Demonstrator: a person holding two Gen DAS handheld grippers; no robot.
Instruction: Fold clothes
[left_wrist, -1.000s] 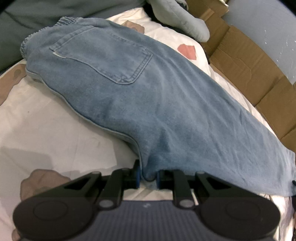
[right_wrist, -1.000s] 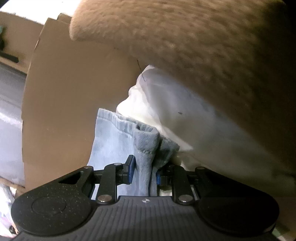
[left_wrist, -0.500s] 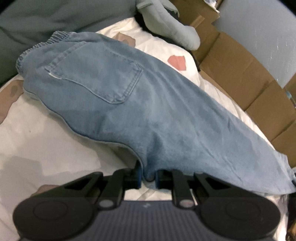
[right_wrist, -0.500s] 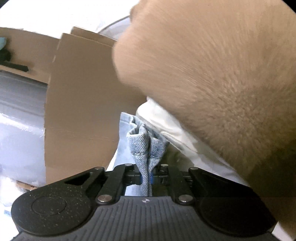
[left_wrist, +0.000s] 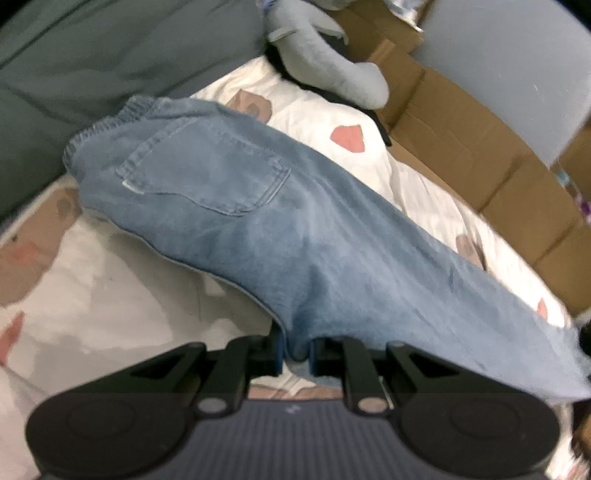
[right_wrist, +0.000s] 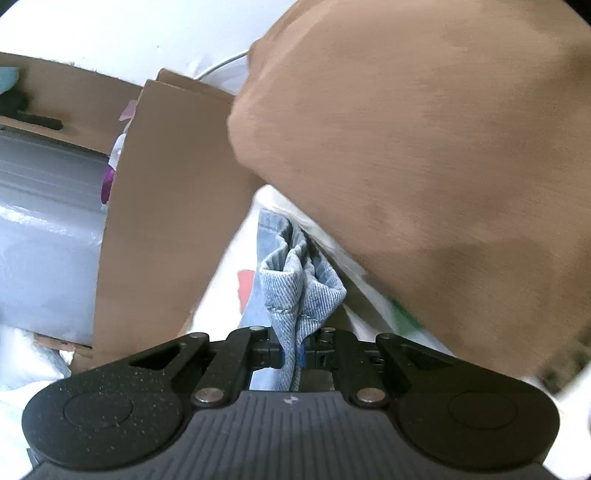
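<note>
Left-wrist view: my left gripper (left_wrist: 295, 350) pinches the faded blue denim trousers (left_wrist: 266, 221) draped over the white printed bedsheet (left_wrist: 92, 295), while my right gripper (right_wrist: 293, 356) clamps their hem, both having swung leftwards since a second ago, so the fold seems under way

both tongs are clamped down on the jeans (left_wrist: 295, 236): left tongs (left_wrist: 295, 356) pinching a bunched fold at the jeans' near edge, right tongs (right_wrist: 293, 356) squeezed tight on the hem end of the jeans, fingers nearly touching through the denim
</note>
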